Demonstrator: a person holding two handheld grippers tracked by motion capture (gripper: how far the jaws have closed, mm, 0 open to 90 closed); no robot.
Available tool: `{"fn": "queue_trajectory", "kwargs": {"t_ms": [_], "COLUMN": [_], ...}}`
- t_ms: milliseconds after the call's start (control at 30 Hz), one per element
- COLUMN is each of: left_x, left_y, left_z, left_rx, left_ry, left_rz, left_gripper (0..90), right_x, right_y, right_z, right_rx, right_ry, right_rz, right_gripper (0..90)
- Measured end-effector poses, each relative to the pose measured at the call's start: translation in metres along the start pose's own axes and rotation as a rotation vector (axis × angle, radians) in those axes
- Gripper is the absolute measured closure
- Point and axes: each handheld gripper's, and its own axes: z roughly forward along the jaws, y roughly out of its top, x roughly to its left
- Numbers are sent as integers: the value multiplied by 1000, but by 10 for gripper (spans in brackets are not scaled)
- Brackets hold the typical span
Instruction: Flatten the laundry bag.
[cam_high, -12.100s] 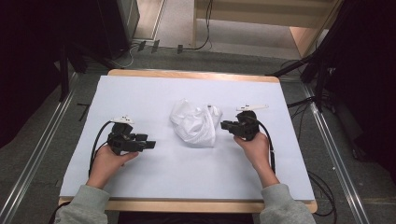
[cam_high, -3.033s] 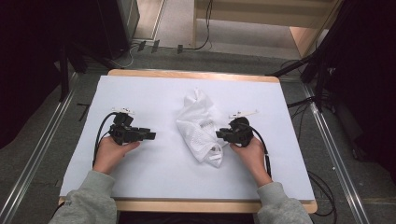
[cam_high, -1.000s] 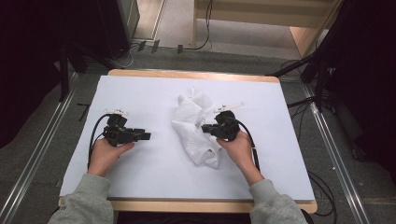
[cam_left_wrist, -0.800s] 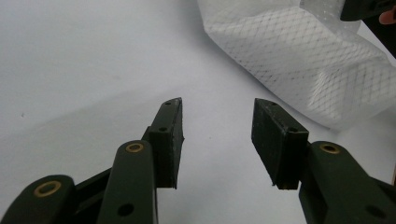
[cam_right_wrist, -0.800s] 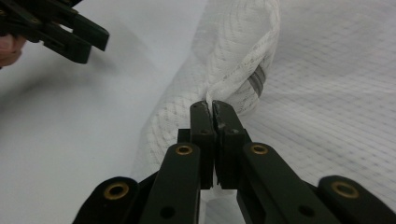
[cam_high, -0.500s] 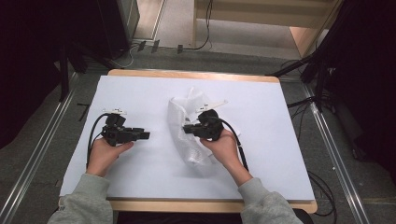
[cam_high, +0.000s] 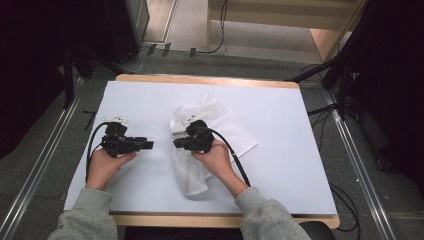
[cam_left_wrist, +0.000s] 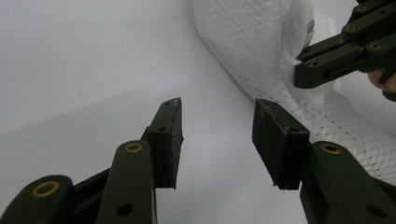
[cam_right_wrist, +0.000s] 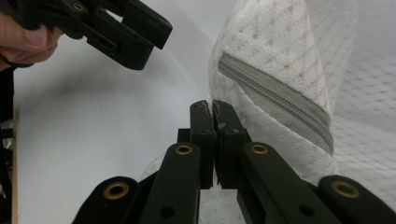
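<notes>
**The mesh bag could slip or bunch up**

The white mesh bag (cam_high: 210, 135) lies in the middle of the desk (cam_high: 300, 185). It is a net bag with a grey zipper (cam_right_wrist: 275, 100). The right gripper (cam_high: 181, 143) is pinched shut on a fold of the bag, at the bag's left edge. The left gripper (cam_high: 146, 145) waits just to the left of the bag. Its jaws stand open with nothing between them.

What could go wrong? The net is thin and soft. I think the fold could slide out of the right gripper if it pulls too hard. The bag could also bunch up in a lump and not lie flat. The two grippers are close, so they could bump. The left gripper might grab two layers and not one.

The desk has a smooth white cover and a wood edge. Around it is a grey floor (cam_high: 50, 150) with metal rails (cam_high: 357, 165) and black cables (cam_high: 350, 195). The sides of the room are dark.
</notes>
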Motion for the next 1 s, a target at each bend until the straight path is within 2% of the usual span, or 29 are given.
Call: {"fn": "queue_trajectory", "kwargs": {"t_ms": [133, 200, 300, 467, 533, 633, 833, 1000], "left_x": [2, 2, 2, 2, 1, -2, -5, -9], "left_y": [-2, -3, -3, -2, -1, 0, 4, 7], "left_z": [-2, -3, -4, -5, -4, -2, 1, 3], "left_rx": [-2, -2, -1, 2, 1, 3, 3, 11], "left_ry": [7, 6, 7, 8, 6, 2, -7, -14], "left_rz": [-13, -13, -11, -6, -4, 0, 17, 33], "left_gripper": [533, 531, 527, 520, 518, 517, 517, 516], "right_x": [4, 6, 10, 6, 1, -8, -12, -17], "right_y": [1, 1, 2, -4, -11, -22, -31, -43], "right_z": [7, 4, -10, -40, -51, -62, -85, -97], "right_rx": [12, 10, -9, -55, -68, -75, -112, -110], "right_ry": [10, 19, 6, -8, -32, -43, -75, -96], "right_rz": [-13, -24, -47, -60, -65, -34, -29, -20], "right_gripper": [867, 787, 703, 683, 680, 649, 659, 751]}}
